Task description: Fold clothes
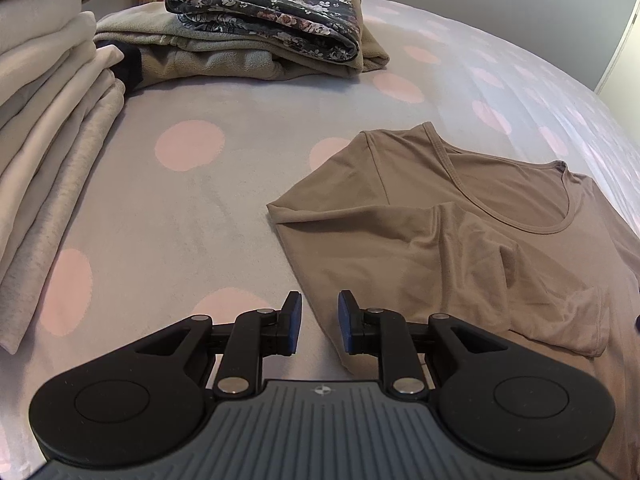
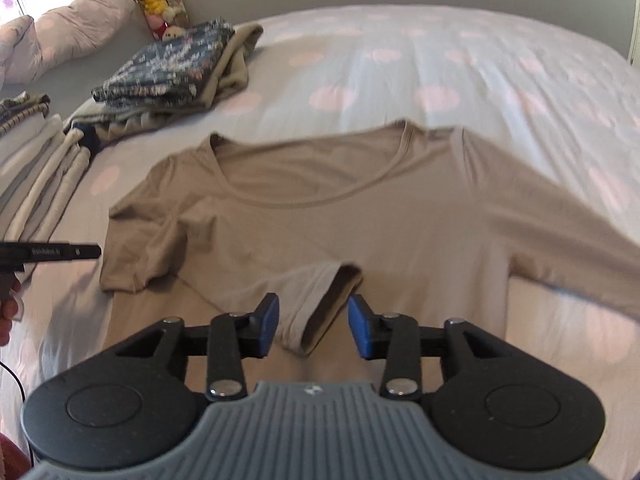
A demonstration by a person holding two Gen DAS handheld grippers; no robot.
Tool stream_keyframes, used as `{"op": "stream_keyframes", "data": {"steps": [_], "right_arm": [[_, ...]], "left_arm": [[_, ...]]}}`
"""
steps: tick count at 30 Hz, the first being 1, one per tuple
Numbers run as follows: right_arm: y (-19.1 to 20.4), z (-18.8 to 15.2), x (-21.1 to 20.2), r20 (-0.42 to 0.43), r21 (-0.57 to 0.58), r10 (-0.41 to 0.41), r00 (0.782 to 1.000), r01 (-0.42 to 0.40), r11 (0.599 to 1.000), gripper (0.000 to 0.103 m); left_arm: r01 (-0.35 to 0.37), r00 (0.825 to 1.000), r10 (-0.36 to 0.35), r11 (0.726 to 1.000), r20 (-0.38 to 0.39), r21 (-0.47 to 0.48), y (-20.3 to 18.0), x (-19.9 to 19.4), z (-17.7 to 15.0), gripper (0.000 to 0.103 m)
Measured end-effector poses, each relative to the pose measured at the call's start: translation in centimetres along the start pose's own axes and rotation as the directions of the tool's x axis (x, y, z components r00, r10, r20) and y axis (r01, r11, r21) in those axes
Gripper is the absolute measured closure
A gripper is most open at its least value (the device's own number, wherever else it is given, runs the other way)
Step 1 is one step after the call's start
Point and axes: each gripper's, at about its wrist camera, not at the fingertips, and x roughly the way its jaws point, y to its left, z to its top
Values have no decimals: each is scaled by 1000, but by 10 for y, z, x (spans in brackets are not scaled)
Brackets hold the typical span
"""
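Observation:
A tan long-sleeved shirt lies flat on the bed, neckline away from me; it also shows in the left wrist view. Its left sleeve is folded across the body, and the cuff lies between the jaws of my right gripper, which is open and just above it. The other sleeve stretches out to the right. My left gripper is open and empty, at the shirt's left edge over the bedsheet; its side shows at the left edge of the right wrist view.
The bed has a grey sheet with pink dots. A stack of folded pale garments sits at the left. A folded floral piece on olive clothes lies behind. Pillows and plush toys are at the head.

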Motion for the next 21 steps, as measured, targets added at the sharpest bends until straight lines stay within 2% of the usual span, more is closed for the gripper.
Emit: {"op": "stream_keyframes", "data": {"steps": [2, 6, 10, 14, 21], "right_arm": [[-1, 8, -1, 17, -6, -9, 1000, 9, 1000, 50], [-7, 23, 6, 29, 15, -19, 999, 18, 1000, 50], [-17, 34, 20, 16, 70, -5, 1000, 4, 998, 59], [-25, 40, 37, -2, 110, 5, 1000, -4, 994, 61], [-36, 27, 62, -58, 177, 12, 998, -1, 984, 61]], "left_arm": [[1, 1000, -1, 1000, -3, 4, 0, 1, 0, 85], [2, 1000, -2, 1000, -2, -1, 1, 0, 0, 84], [-2, 1000, 2, 1000, -1, -3, 3, 1, 2, 84], [-8, 1000, 8, 1000, -8, 5, 4, 5, 4, 82], [-15, 1000, 16, 1000, -24, 8, 6, 16, 5, 82]]}}
